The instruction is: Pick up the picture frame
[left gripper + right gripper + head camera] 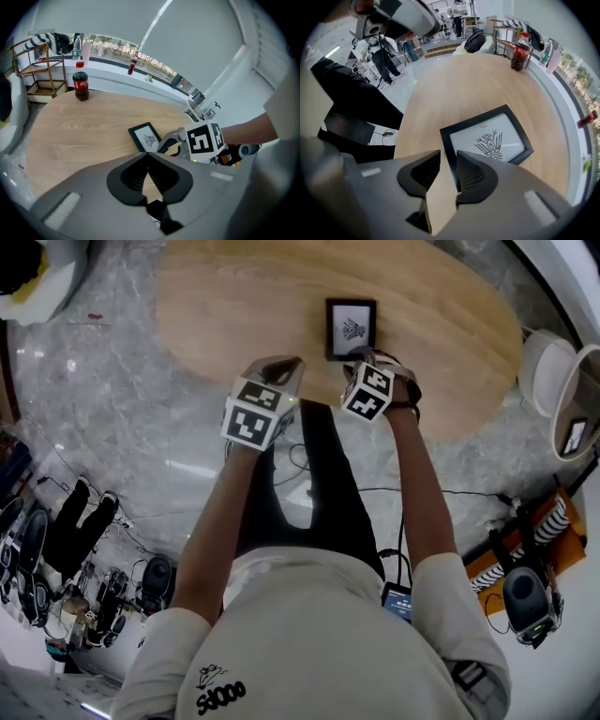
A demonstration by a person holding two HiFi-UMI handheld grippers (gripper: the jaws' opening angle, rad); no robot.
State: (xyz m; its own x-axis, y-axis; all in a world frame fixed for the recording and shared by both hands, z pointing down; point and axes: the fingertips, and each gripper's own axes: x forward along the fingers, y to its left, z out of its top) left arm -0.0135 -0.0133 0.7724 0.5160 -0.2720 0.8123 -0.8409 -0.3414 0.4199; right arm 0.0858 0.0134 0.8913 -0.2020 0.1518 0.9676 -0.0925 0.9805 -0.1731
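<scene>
The picture frame [352, 327], black with a white print, lies flat on the oval wooden table [234, 306] near its front edge. My right gripper [359, 354] points steeply down at the frame's near edge. In the right gripper view the frame [492, 138] fills the middle, and its black left edge runs into the gap of my right gripper [448, 157], close to the right jaw. The jaws stand apart and no pad visibly presses on it. My left gripper [281, 365] hangs to the left of the frame [146, 138], apart from it. Its tips [147, 155] meet with nothing between them.
A cola bottle [81, 82] stands at the table's far end, also seen in the right gripper view as the cola bottle [519, 46]. A white chair [544, 367] sits right of the table. A wire shelf [42, 65] stands beyond the table. Cables and gear lie on the marble floor [112, 474].
</scene>
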